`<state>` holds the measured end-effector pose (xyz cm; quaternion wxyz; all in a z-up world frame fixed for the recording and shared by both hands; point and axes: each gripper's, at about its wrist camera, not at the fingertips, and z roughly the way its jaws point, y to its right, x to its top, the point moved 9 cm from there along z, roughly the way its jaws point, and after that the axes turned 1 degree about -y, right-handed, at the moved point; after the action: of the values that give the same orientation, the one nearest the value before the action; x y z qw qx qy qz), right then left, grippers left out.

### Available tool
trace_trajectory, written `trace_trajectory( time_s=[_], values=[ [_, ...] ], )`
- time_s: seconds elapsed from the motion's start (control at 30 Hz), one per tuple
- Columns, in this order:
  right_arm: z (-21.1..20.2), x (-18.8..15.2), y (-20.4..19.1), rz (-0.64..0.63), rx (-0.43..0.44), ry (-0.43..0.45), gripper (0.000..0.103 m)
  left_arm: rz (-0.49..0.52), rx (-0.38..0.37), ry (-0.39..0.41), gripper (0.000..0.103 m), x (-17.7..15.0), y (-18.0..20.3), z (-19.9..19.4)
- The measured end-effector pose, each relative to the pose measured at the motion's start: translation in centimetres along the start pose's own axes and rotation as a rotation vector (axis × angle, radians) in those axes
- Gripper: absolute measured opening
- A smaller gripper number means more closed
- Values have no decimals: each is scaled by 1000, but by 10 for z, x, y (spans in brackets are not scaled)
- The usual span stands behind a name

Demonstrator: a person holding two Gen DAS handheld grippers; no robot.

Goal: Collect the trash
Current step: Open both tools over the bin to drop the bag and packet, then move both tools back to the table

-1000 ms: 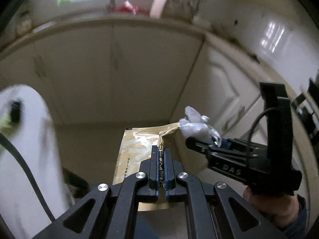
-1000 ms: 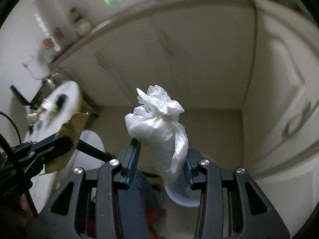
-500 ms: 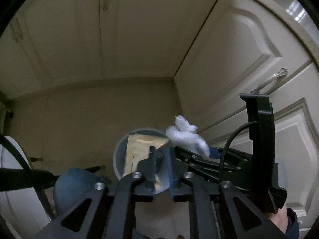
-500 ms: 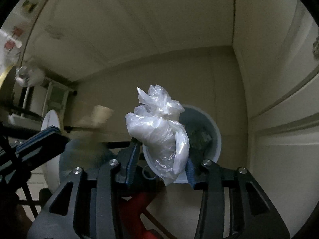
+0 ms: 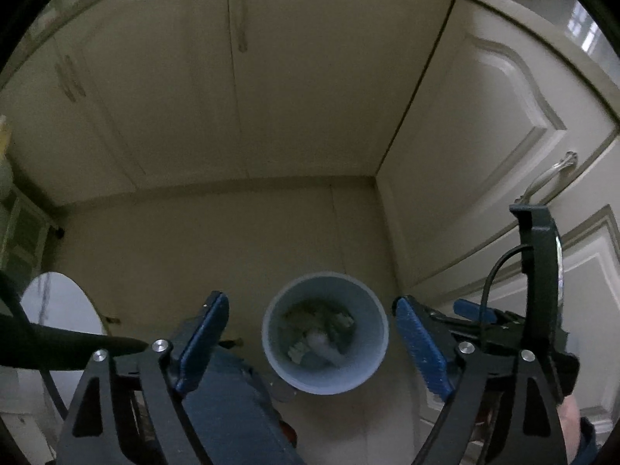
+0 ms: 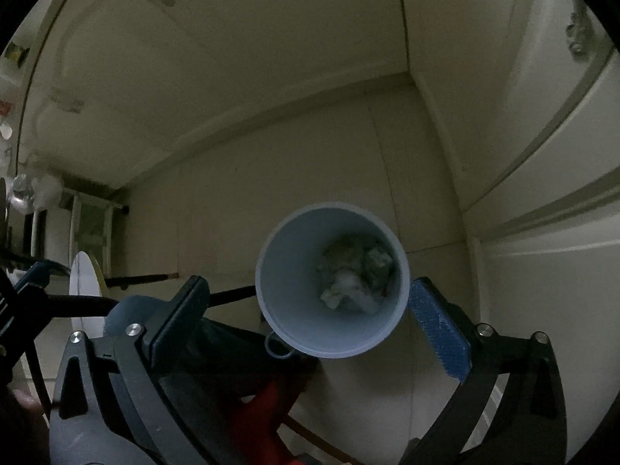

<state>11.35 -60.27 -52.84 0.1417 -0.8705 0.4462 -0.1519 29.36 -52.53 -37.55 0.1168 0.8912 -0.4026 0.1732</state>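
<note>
A round grey-blue trash bin (image 5: 324,378) (image 6: 279,271) stands on the floor in the cabinet corner, straight below both grippers. Crumpled trash (image 5: 317,329) (image 6: 354,271), white plastic among it, lies at its bottom. My left gripper (image 5: 310,333) hangs above the bin with its jaws opening wide and nothing between the blue pads. My right gripper (image 6: 310,310) is likewise over the bin, jaws opening, with nothing in them. In the left wrist view the right gripper (image 5: 476,310) shows at the right, held by a hand (image 5: 571,422).
Cream cabinet doors (image 5: 240,77) close off the corner behind and to the right of the bin. A white round table top (image 5: 62,302) and a dark bar sit at the left. A knee in blue trousers (image 5: 228,399) and a red thing (image 6: 263,407) are just below the grippers.
Both grippers came down over the bin and spread wide. The tan packet left the left gripper and the white plastic bag left the right one; both are gone from between the jaws.
</note>
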Motion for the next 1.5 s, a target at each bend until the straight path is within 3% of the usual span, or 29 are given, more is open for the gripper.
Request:
trace_trajectory(
  time_s=[0.17,0.43,0.57,0.8,1.03,1.23,1.33,1.5],
  values=[
    [-30,4,-10,-4,8,57,103,20,-13,71,86,-16,8,-42],
    [-118,21,-68,-67,46,234,103,23,-12,297,94,-23,-2,-151],
    [-164,25,-115,-141,80,326,103,-10,47,426,102,-31,-29,-206],
    [-217,10,-225,-335,147,417,103,-207,160,540,102,-75,-117,-284],
    [-236,-27,-336,-518,201,448,103,-360,285,577,102,-115,-177,-335],
    [-246,-58,-408,-659,217,486,103,-422,350,579,102,-138,-196,-360],
    [-241,-65,-425,-699,213,488,103,-445,350,554,102,-143,-204,-359],
    [-212,-56,-433,-723,167,443,103,-468,334,488,102,-124,-224,-344]
  ],
)
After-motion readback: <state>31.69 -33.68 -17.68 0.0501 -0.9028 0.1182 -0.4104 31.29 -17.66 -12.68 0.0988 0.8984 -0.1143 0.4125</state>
